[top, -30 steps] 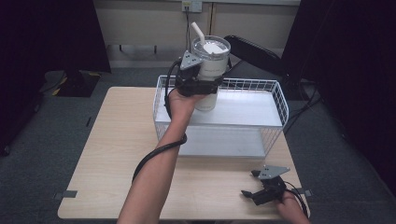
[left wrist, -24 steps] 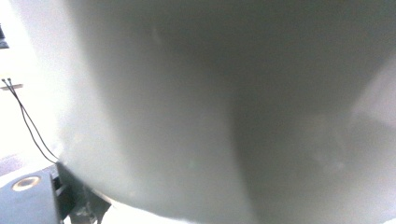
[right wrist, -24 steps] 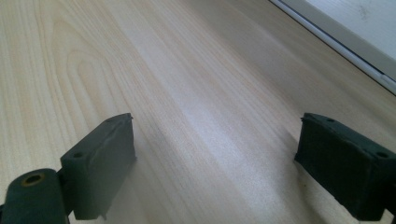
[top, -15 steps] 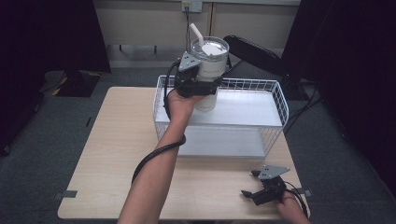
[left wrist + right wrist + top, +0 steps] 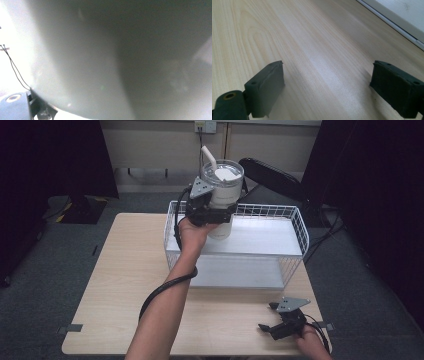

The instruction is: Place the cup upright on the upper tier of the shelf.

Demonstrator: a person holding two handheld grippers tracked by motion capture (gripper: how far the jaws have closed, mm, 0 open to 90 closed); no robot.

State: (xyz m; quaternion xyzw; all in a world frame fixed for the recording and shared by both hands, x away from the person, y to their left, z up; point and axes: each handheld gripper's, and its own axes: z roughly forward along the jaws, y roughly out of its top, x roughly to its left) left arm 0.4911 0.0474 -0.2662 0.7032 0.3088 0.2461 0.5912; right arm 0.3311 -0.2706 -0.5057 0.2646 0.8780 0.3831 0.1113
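A white tumbler [image 5: 223,190] with a lid and a straw hangs upright over the back left part of a white wire basket [image 5: 300,232]. My left gripper [image 5: 214,214] is shut on the tumbler's lower body. In the left gripper view the tumbler's pale wall [image 5: 112,57] is pressed close to the camera and hides the jaws. My right gripper [image 5: 266,316] rests low over the wooden table [image 5: 130,270] at the front right, open. Its two black pads [image 5: 265,87] stand wide apart with only bare wood [image 5: 317,50] between them.
The basket has white panels inside and takes up the back right of the table. Its white edge [image 5: 392,22] lies ahead of the right gripper. A black chair [image 5: 270,172] stands behind the table. Dark curtains hang at both sides.
The tumbler and left gripper have drifted very slightly to the left above the basket. The right gripper has not moved.
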